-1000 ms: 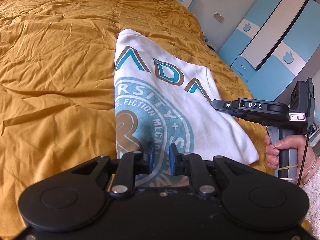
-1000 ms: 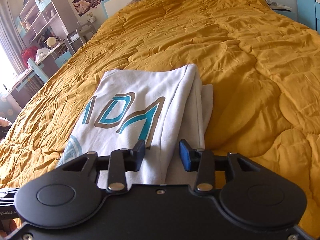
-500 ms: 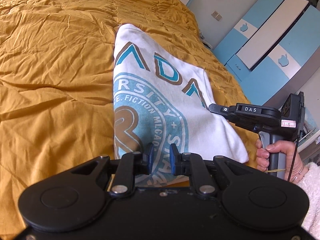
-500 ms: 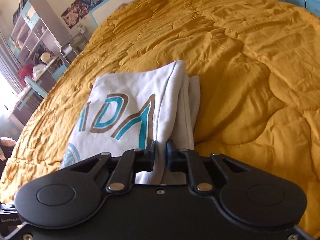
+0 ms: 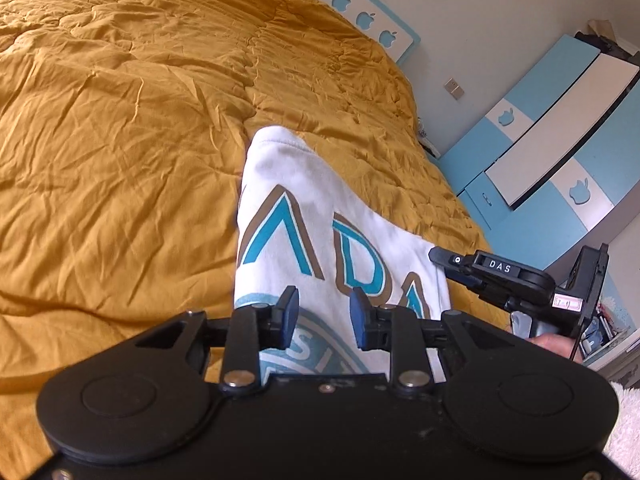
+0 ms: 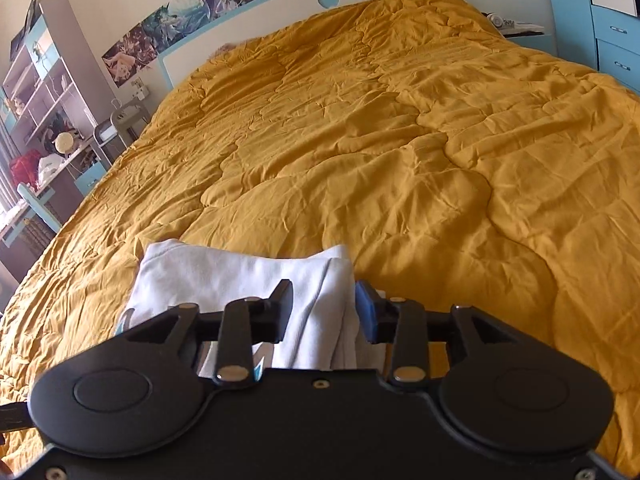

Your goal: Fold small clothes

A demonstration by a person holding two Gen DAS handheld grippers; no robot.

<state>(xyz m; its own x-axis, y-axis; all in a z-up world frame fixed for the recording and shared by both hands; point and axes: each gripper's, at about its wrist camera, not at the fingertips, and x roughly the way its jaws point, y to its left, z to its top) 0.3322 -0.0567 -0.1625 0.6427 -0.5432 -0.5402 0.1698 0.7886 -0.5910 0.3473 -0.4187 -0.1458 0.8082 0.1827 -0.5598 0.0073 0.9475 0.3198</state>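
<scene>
Shirt: a white folded shirt point(image 5: 320, 216) with teal and brown letters is laid on the mustard quilt point(image 5: 120, 140) of the bed, near its lower edge. A round teal print is seen under the letters, but it is cut off by the gripper body.

Left gripper: the left gripper point(image 5: 323, 315) is held over the printed side of the shirt. Its jaws are opening; a clear gap is seen between the blue pads, the cloth is below them and is not pressed.

Right gripper: the right gripper point(image 6: 323, 309) is held at the folded edge of the shirt point(image 6: 240, 276). Its jaws are opening too. The layered edge is seen in the gap, close to the right blue pad; whether the pad still touches the cloth cannot be told. No pinch is seen.

Right gripper from the side: in the left wrist view the right gripper point(image 5: 440, 257) is seen at the right corner of the shirt, with a label on its arm. Only a small part of the hand below it is visible.

Containers: a shelf unit point(image 6: 48, 92) at the left wall is filled with small things that are too small to be named. A blue and white wardrobe point(image 5: 560, 132) is closed, so its content is hidden.

Hidden parts: the near end of the shirt is covered by both gripper bodies. How many layers are folded cannot be counted.
</scene>
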